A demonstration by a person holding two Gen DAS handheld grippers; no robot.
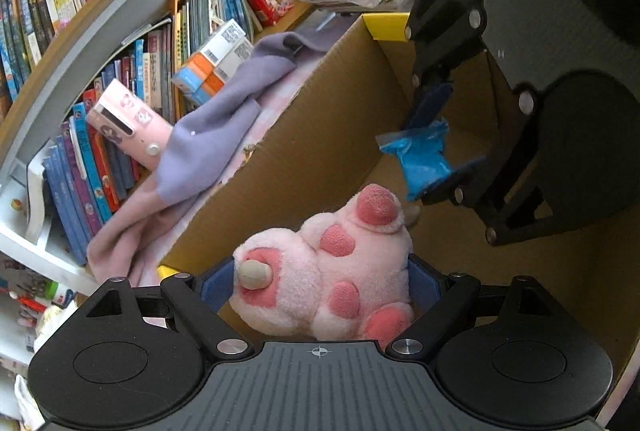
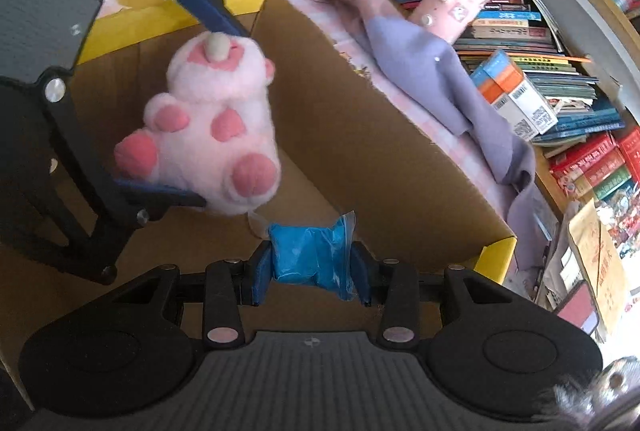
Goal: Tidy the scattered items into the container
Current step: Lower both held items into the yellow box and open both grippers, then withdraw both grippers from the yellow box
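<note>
Left wrist: left gripper [image 1: 320,283] clamps plush toy [image 1: 332,271]; right gripper [image 2: 312,267] pinches blue bag [image 2: 312,255].

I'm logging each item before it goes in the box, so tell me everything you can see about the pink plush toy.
The pink plush toy is a fuzzy, pale pink stuffed animal with darker coral-pink patches and a small beige nub on one end. It looks soft and squashed a little. The left gripper has its jaws closed on its sides, blue pads pressing the fur. It hangs over the open cardboard box, above the floor of the box, close to the blue plastic bag.
</note>
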